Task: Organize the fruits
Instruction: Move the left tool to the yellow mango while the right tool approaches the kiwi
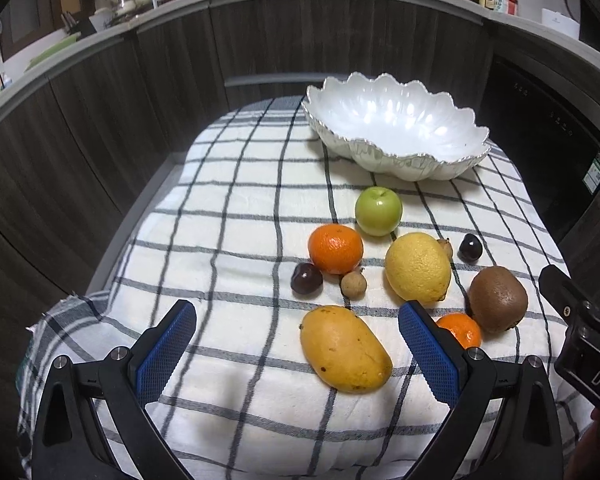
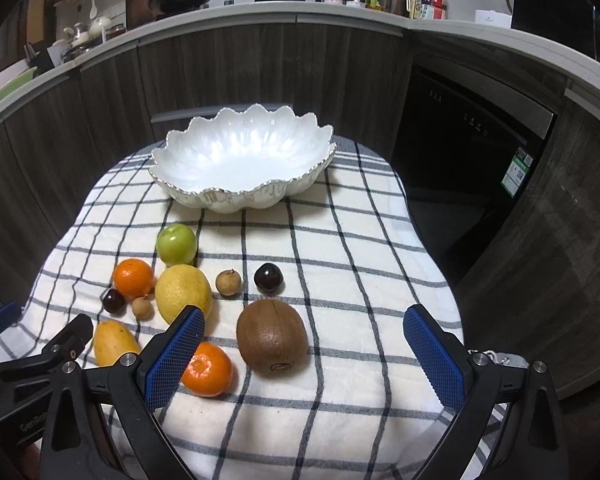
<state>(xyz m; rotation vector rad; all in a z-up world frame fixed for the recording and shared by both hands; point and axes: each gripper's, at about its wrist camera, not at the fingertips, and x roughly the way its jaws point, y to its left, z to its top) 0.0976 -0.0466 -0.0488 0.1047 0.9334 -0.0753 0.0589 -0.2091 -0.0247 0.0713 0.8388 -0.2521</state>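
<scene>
A white scalloped bowl [image 1: 396, 128] [image 2: 244, 160] stands empty at the far end of the checked cloth. In front of it lie a green apple [image 1: 378, 211] [image 2: 177, 244], a lemon [image 1: 417, 267] [image 2: 183, 293], a kiwi [image 1: 498, 298] [image 2: 272, 335], a mango [image 1: 345, 349] [image 2: 114, 342], two mandarins [image 1: 335, 249] [image 2: 208, 368], dark plums [image 1: 307, 278] [image 2: 268, 278] and small brown longans [image 1: 353, 285] [image 2: 228, 282]. My left gripper [image 1: 296, 350] is open, the mango between its fingers. My right gripper [image 2: 304, 354] is open around the kiwi.
The checked cloth [image 1: 236, 240] [image 2: 352, 264] covers a small table. Dark cabinets [image 1: 100, 120] curve around behind it, with a black appliance [image 2: 460, 152] at the right. The counter above holds pots and bottles. The right gripper's body [image 1: 580, 328] shows at the left view's edge.
</scene>
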